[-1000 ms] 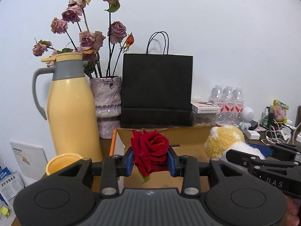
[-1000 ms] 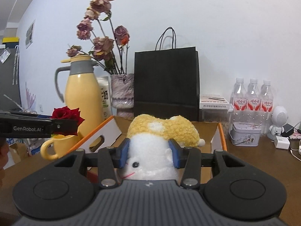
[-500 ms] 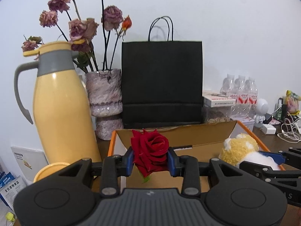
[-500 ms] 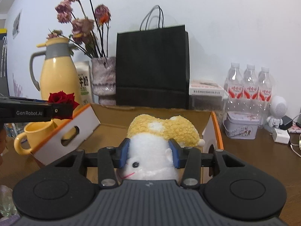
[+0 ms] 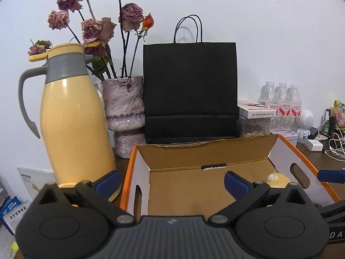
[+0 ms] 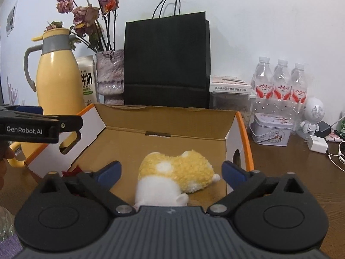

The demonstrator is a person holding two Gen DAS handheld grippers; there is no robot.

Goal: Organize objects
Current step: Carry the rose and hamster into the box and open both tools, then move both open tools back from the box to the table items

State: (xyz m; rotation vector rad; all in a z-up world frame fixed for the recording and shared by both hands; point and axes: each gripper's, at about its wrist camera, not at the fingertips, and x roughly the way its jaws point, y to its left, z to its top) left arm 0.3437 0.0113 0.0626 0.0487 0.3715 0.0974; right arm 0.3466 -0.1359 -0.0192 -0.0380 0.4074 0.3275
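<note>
plush hamster [image 6: 179, 172] lying in cardboard box [image 6: 163, 116]

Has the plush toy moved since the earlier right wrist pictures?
Yes. The plush toy has dropped from between the right gripper's jaws, which have just been opening, onto the cardboard box floor.

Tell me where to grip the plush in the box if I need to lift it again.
Grip the plush across its white front end, which lies on the box floor between the open right gripper jaws. Come from the near side, angled down; the box walls block the sides.
</note>
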